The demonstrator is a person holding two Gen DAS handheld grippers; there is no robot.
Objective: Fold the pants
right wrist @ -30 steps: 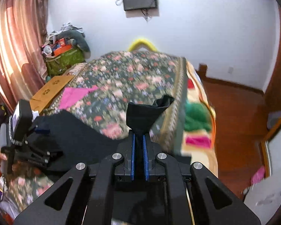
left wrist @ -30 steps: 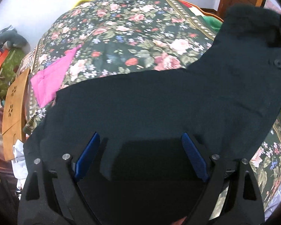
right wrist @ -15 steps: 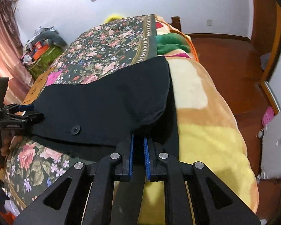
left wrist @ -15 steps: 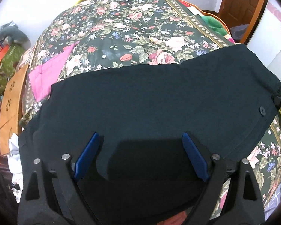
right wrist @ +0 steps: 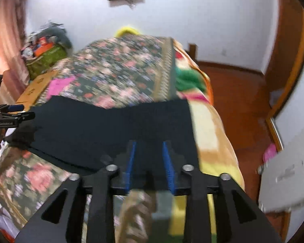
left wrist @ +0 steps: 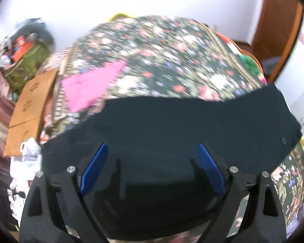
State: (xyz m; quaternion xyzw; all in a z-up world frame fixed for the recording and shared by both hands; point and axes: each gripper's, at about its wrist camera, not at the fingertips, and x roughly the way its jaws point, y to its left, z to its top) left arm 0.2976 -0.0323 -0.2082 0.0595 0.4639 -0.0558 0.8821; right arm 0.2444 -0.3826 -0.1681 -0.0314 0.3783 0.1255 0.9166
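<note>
Pants, dark, near black, spread flat across near end of bed, over floral bedspread; same garment in right wrist view as broad dark band running from left edge of bed to right. Round button showing near garment's right end in left view.

Left gripper hanging above pants, blue pads set wide apart, nothing between them but cloth lying well below; no pinch on fabric. Seen also from right wrist view at far left, over left end of pants.

Right gripper at near right edge of pants, jaws opening, blue pads parted with strip of dark cloth showing in gap between them; pads not pressing on cloth. Whether cloth edge rests on gripper or lies just beyond it: cannot tell, blurred.

Pink cloth lying on bedspread beyond pants toward left, touching or just beside far edge of pants. Cardboard box beside bed at left. Yellow-and-orange blanket hanging over right side of bed, just beside right end of pants. Green patch farther along same side. Wooden floor to right of bed. Both views smeared by motion blur.
</note>
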